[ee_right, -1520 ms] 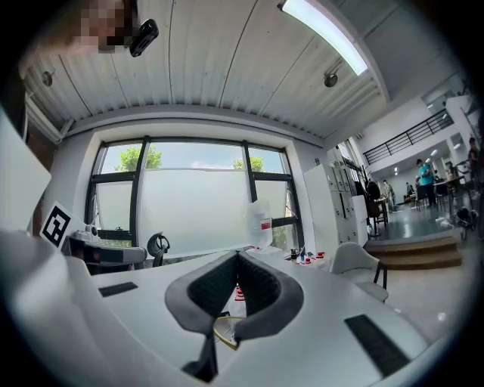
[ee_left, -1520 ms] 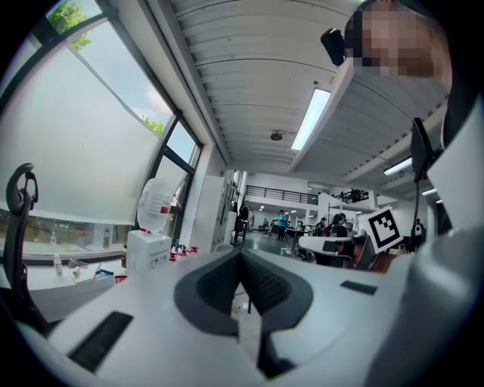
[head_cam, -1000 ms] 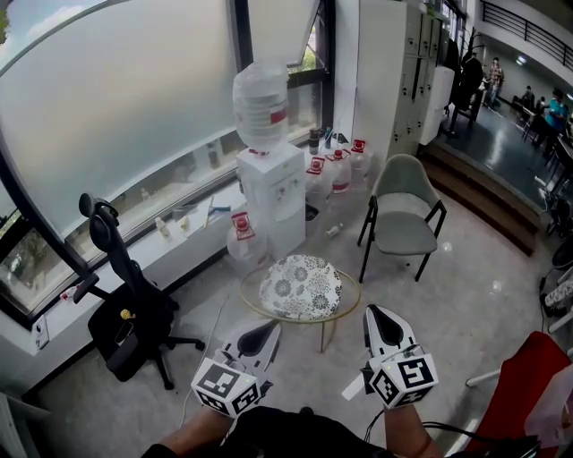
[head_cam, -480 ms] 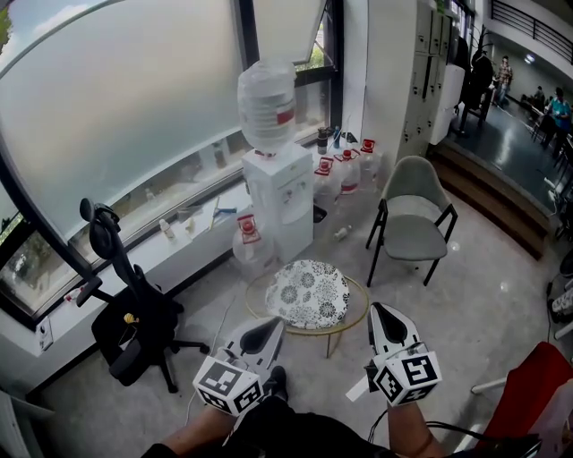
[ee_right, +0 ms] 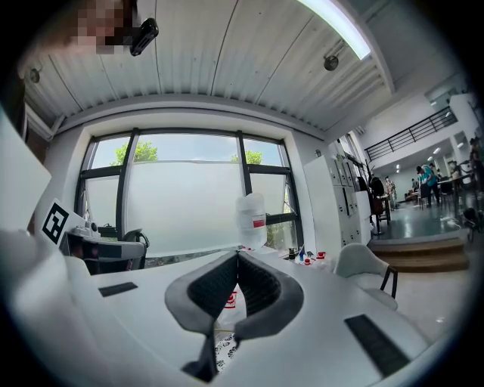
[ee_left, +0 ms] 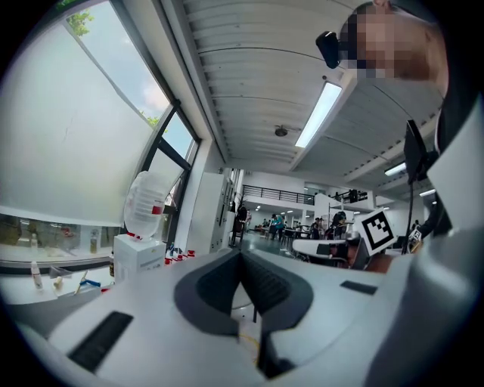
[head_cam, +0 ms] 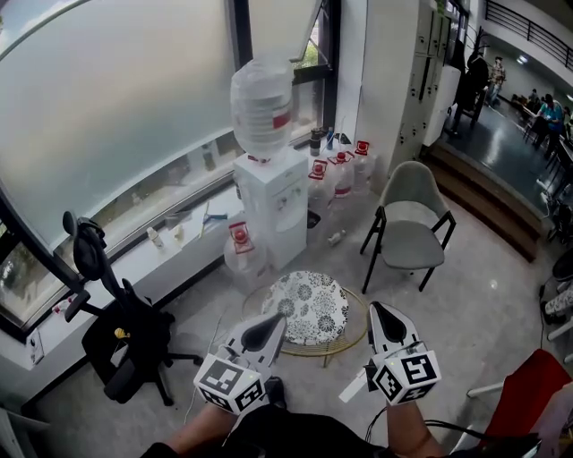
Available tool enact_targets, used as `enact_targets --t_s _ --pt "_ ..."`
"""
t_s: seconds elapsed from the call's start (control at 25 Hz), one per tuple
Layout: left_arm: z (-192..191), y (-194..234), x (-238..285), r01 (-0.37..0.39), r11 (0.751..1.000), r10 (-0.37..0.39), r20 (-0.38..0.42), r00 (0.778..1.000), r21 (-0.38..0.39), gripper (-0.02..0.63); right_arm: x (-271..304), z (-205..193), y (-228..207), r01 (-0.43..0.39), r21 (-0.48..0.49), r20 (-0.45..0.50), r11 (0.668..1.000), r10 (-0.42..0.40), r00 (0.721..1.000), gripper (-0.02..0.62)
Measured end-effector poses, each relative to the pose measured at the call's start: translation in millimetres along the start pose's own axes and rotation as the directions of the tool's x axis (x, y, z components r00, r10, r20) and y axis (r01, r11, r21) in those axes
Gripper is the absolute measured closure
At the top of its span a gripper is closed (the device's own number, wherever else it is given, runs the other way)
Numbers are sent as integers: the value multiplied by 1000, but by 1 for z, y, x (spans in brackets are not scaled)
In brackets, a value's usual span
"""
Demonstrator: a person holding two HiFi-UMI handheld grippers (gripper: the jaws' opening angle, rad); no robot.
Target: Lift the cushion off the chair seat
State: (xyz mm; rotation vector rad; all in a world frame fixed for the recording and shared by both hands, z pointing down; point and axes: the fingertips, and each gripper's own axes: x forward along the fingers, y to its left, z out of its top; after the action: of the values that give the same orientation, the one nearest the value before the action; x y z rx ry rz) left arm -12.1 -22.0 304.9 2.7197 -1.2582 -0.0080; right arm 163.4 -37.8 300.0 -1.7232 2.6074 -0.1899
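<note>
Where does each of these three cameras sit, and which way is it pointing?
Head view: on the person's head, looking steeply down at a round table, water cooler and grey chair; left tool, right tool and forearms show.
Left gripper view: on the left tool, looking level along its shut jaws toward the hall; the person's head shows above.
Right gripper view: on the right tool, looking along its shut jaws at the window; head above.
Shared: all views show the water cooler.

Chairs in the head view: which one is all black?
The office chair at the left, below the window. The shell chair by the steps has a pale grey seat; the lower-right chair is red.
</note>
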Motion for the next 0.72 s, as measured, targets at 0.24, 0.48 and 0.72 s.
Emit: enact_targets --t_s 0.24,0.48,0.72 --pt "6 39 18 11 1000 -11 -1 1000 -5 598 43 3 3 9 -4 -8 1000 -9 1000 588" --pt "15 77 34 36 999 -36 -4 999 -11 598 84 8 7 29 -4 -18 1000 -29 999 588" --pt "18 114 43 55 998 -55 -3 998 -6 598 119 9 18 53 -8 -20 999 -53 998 588"
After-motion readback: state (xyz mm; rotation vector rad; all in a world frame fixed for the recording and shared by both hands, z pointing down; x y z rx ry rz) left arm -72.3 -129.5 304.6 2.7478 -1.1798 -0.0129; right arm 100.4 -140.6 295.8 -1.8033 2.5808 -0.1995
